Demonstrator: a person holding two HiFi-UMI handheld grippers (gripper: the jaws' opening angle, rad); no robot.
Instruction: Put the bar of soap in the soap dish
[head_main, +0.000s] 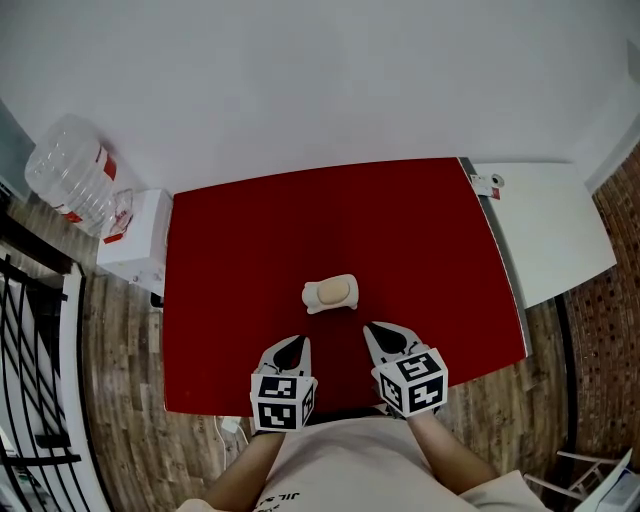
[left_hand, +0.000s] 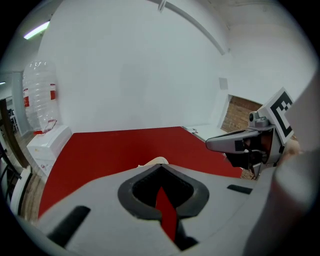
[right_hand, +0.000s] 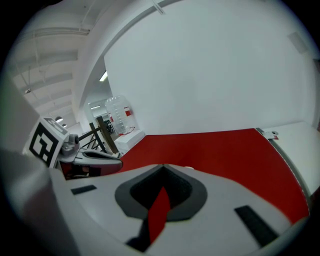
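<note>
Soap resting in its dish at mid-table

The bar of soap (head_main: 328, 292), a tan, smooth, rounded oval, lies inside the white, glossy soap dish (head_main: 351, 292) with curved ends, on the flat matte red table (head_main: 420, 230). Near its front edge, the left gripper (head_main: 292, 348) and the right gripper (head_main: 380, 332) have their jaws pressed together, holding nothing.

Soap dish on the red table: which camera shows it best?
The head view: the soap dish lies whole and unobstructed, with the bar of soap in it. The left gripper view shows only a sliver of it, the rest hidden; the right gripper view shows even less.
</note>
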